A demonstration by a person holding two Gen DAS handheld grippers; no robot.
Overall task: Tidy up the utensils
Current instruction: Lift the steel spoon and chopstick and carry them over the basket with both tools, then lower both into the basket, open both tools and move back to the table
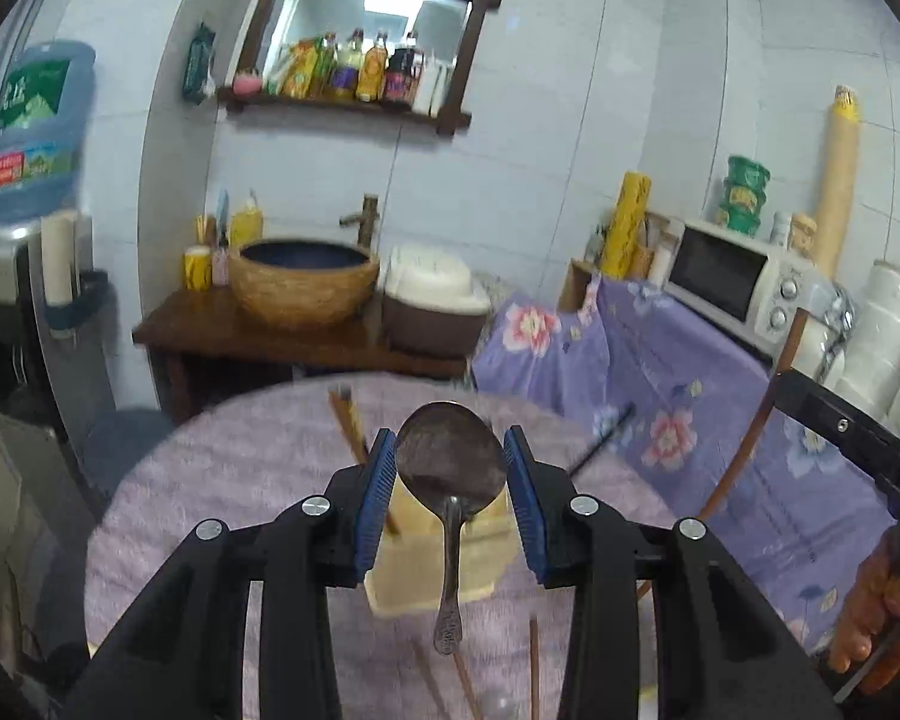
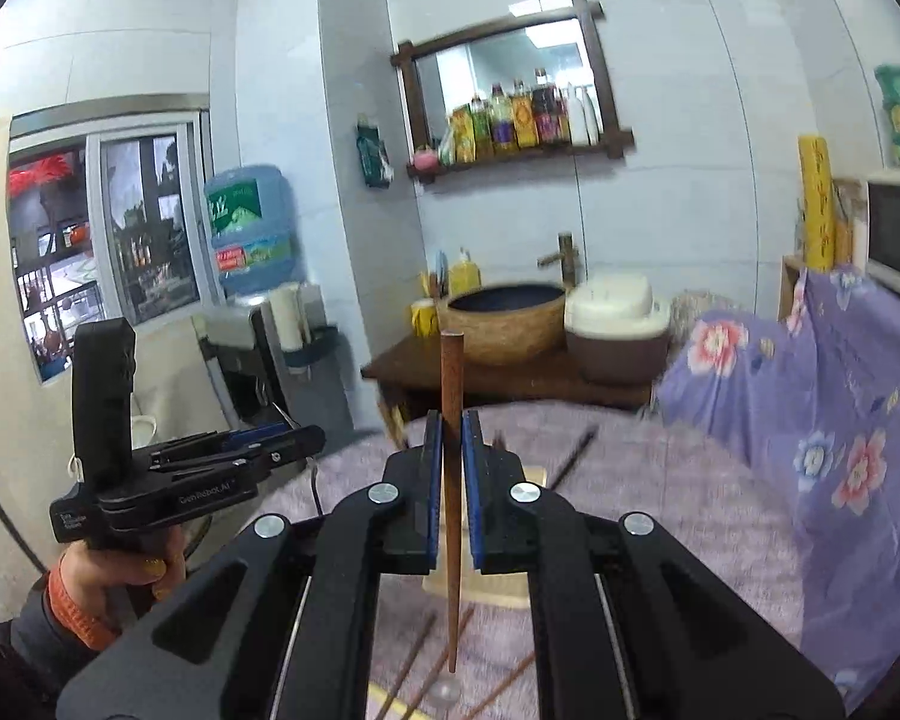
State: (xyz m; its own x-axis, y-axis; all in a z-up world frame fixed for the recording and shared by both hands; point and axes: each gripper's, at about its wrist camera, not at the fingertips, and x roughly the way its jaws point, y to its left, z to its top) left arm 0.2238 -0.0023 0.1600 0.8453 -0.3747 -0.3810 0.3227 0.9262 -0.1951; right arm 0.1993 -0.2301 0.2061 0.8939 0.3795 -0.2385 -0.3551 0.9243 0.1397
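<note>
Holder (image 1: 432, 564), a cream open-topped box on the purple cloth of the round table (image 1: 222, 480), has brown chopsticks (image 1: 348, 426) standing in it. Above it the left gripper (image 1: 450, 474) pinches a metal spoon (image 1: 450, 462) by the bowl, handle hanging down. The right gripper (image 2: 448, 468) clamps one upright wooden chopstick (image 2: 452, 480); loose chopsticks (image 2: 414, 660) lie below. Beyond stand a basin (image 1: 303, 282), rice cooker (image 1: 435, 306) and microwave (image 1: 738, 288).

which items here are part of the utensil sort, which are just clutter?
Job:
- spoon in left gripper
- chopstick in right gripper
- beige holder
- loose chopsticks on table

Clutter:
- microwave
- rice cooker
- water jug
- basin
</note>
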